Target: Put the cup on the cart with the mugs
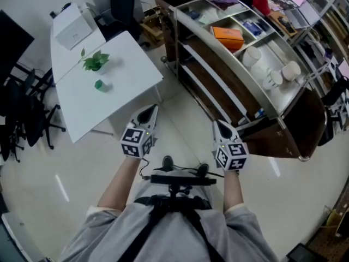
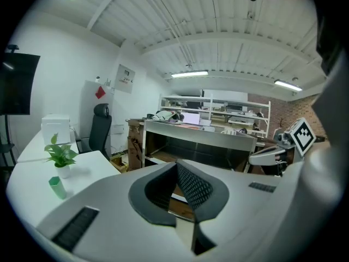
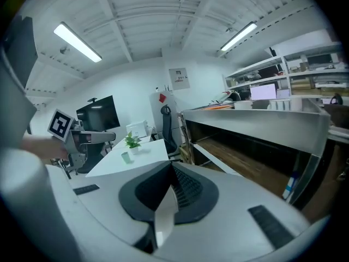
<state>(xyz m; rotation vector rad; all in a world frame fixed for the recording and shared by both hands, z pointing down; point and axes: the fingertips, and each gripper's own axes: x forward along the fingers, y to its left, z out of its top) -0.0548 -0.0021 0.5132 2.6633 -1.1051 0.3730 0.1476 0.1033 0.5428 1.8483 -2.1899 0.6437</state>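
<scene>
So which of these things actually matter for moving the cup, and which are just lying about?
Belongs to the job: small green cup on the white table; long metal cart; white mugs on its top shelf.
Just lying about: potted green plant; white box on the table; orange box on the cart.

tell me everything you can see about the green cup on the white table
The green cup is a small, pale green tumbler, plastic by the look of it, with no handle showing. It stands upright on the white table, close to the small potted plant on the side nearer the person, but apart from it. Only the tabletop touches it. Whether anything is inside cannot be told.
</scene>
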